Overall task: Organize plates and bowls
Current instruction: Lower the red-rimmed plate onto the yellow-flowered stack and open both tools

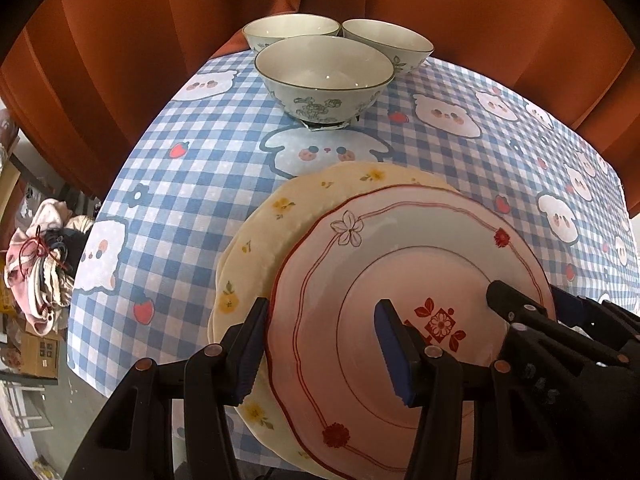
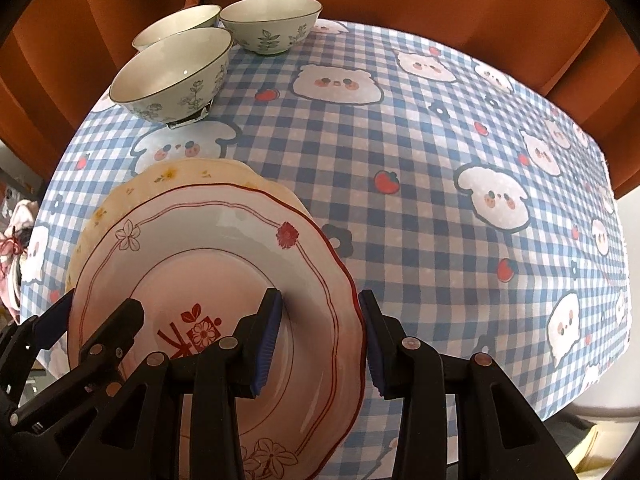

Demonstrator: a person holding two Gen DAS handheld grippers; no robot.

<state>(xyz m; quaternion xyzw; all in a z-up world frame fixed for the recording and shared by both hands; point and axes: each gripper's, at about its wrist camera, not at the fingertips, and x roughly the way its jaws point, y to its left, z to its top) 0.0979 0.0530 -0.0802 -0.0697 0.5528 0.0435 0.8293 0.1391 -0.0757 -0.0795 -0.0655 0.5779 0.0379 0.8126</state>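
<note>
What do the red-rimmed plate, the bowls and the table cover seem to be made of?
Red-rimmed plate: probably glazed ceramic; glossy reflections, printed red pattern. Bowls: likely glazed ceramic too; shiny insides, thin dark rims. Table cover: looks like printed fabric, matte, though coated cloth is possible.

Red-rimmed plate [image 1: 400,264] sits offset on the yellow floral plate [image 1: 256,240]; three upright green-patterned bowls [image 1: 324,76] clustered at the far edge.
</note>
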